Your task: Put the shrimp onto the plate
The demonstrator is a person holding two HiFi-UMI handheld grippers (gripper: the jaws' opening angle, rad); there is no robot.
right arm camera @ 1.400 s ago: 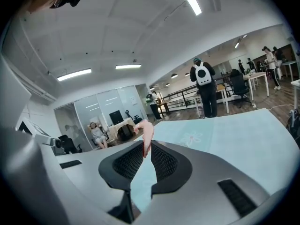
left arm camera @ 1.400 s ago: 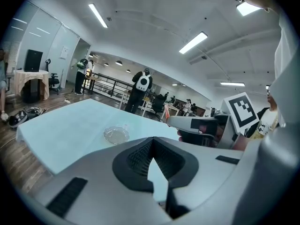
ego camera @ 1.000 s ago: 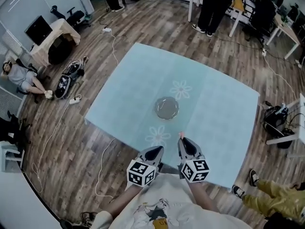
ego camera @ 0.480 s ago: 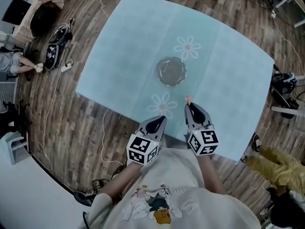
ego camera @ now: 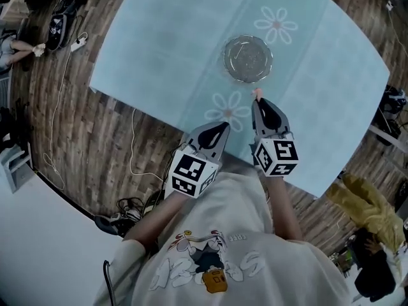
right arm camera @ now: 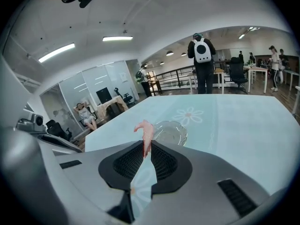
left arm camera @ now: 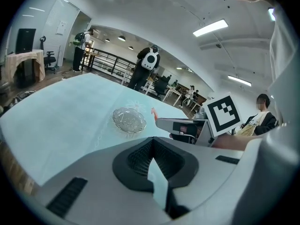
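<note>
A clear glass plate [ego camera: 248, 58] sits on the light blue tablecloth [ego camera: 172, 56]; the same plate [left arm camera: 129, 120] shows in the left gripper view, and the plate [right arm camera: 170, 132] lies just beyond the jaws in the right gripper view. My right gripper [ego camera: 258, 98] is shut on a pink shrimp [right arm camera: 145, 132], whose tip [ego camera: 257, 94] pokes out of the jaws just short of the plate's near rim. My left gripper [ego camera: 222, 127] is shut and empty, held to the left over the table's near edge. The shrimp [left arm camera: 153, 112] also appears beside the plate there.
A flower print [ego camera: 276, 25] lies beyond the plate and another flower print [ego camera: 227, 110] lies near the grippers. Wooden floor [ego camera: 70, 126] with cables surrounds the table. People [right arm camera: 202, 62] and desks stand far off in the room.
The head camera has come closer over the table. My right gripper has carried the shrimp forward towards the plate; the left gripper followed alongside.
</note>
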